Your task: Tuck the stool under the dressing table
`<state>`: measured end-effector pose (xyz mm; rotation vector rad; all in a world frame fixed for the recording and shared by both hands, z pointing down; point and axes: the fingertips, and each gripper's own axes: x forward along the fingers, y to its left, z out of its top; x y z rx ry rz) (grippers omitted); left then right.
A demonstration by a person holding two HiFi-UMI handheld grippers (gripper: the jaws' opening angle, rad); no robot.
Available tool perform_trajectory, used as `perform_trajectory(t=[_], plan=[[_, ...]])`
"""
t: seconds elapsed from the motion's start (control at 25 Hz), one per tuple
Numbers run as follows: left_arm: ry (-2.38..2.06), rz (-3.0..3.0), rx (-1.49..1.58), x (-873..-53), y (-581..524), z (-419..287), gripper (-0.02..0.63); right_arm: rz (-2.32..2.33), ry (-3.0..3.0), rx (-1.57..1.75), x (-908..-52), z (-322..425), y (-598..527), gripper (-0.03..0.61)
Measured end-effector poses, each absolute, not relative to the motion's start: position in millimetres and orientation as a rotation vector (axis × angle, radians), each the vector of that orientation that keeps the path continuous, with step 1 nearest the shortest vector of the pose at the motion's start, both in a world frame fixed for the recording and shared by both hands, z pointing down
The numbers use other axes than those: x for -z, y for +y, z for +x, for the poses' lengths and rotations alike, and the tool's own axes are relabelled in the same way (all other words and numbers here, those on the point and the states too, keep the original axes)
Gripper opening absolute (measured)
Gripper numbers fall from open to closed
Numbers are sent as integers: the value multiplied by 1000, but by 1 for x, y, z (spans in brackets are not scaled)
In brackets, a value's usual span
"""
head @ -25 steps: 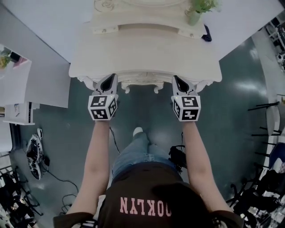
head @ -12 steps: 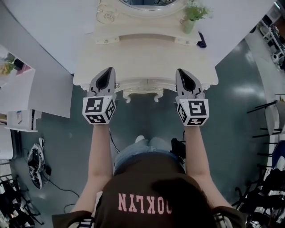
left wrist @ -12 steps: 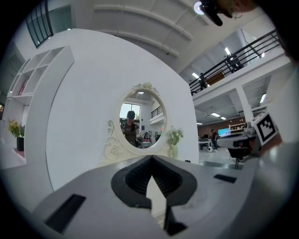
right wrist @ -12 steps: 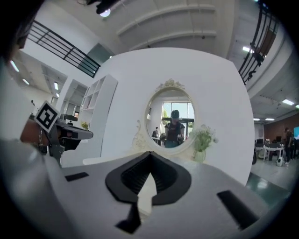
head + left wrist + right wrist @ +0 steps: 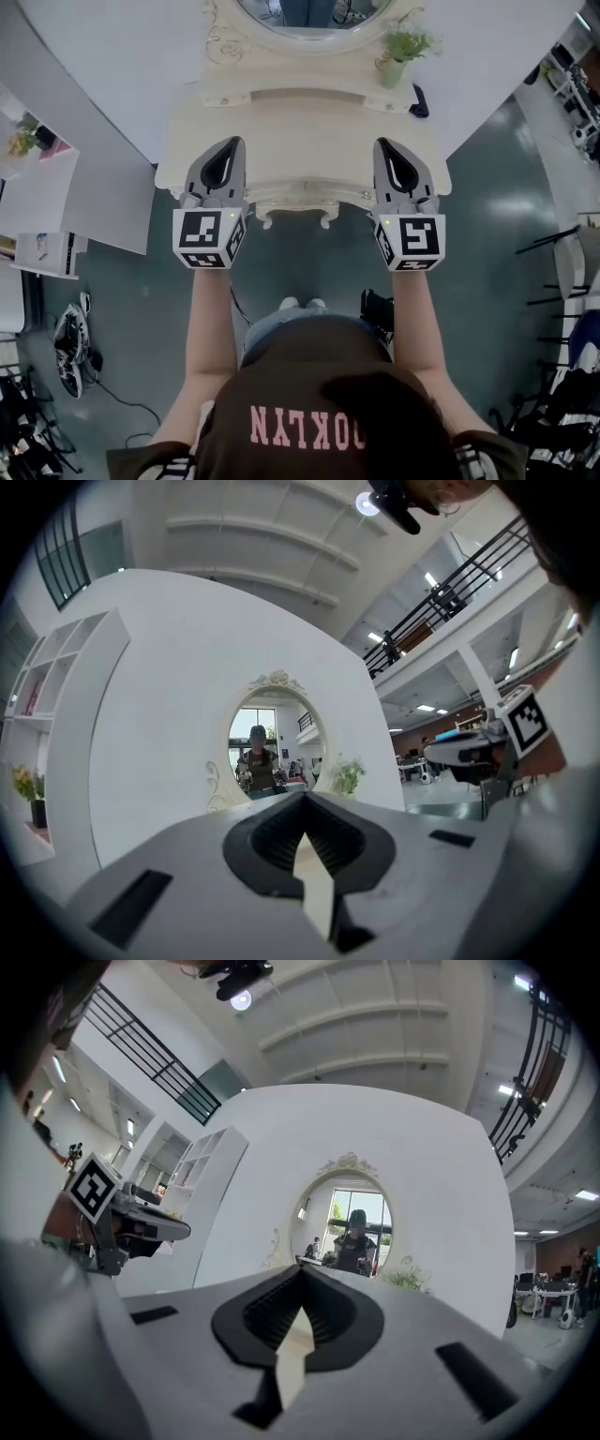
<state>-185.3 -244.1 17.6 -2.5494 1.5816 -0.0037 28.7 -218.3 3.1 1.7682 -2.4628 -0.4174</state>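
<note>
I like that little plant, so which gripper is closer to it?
Right. The right gripper is over the dressing table on the same side as the potted plant; the left gripper is at the opposite end.

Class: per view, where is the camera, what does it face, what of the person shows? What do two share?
Head view: on head, facing down at dressing table; arms, left tool, right tool.
Left gripper view: on left tool, facing mirror; its shut jaws.
Right gripper view: on right tool, likewise.
Both share the mirror.
</note>
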Motion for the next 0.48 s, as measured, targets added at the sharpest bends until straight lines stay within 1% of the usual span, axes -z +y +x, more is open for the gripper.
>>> perform_trajectory(t=[0.2, 0.48], plan=[[1562, -2522, -47, 4, -246, -175, 5, 1780, -2494, 435, 14, 34, -223, -2], [1561, -2498, -68, 11, -248, -172, 5, 1783, -2469, 420, 8, 34, -225, -2]])
